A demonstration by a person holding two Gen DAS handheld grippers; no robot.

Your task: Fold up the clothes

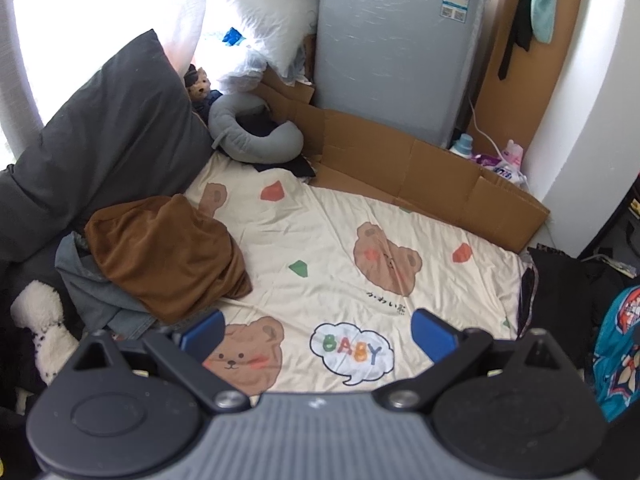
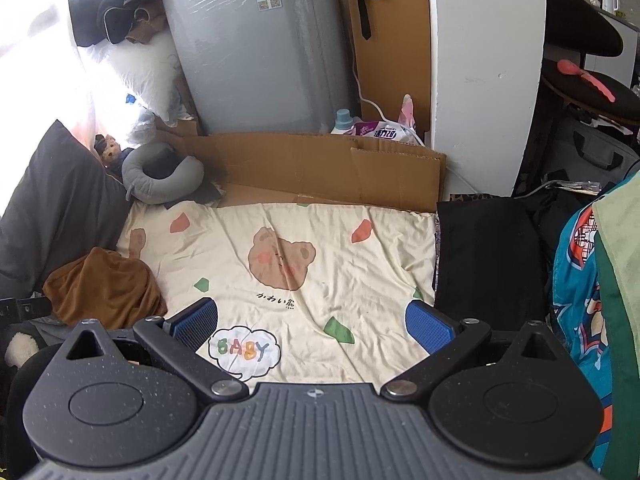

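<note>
Spread flat over the bed: a cream cotton sheet printed with brown bear faces, red and green blobs and a "BABY" speech bubble, lightly creased. At its left edge, heaped in soft folds, a crumpled brown velvety garment, resting on a rumpled grey-blue denim piece and touching a large charcoal pillow that leans upright. Behind, a curved grey plush neck pillow beside a small brown teddy toy. Along the far edge of the sheet, flattened brown corrugated cardboard, standing partly upright against a tall grey appliance wrapped in glossy film. At the sheet's right edge, a smooth black folded cloth, and further right a bright turquoise printed fabric.

Left gripper: black hinged arms, blue ribbed fingers spread wide apart, holding nothing, hovering above the sheet near the bubble print. Right gripper: same build, blue textured fingers likewise wide apart and empty, above the sheet's near part, with the brown garment off to its left and the black cloth just to its right.
</note>
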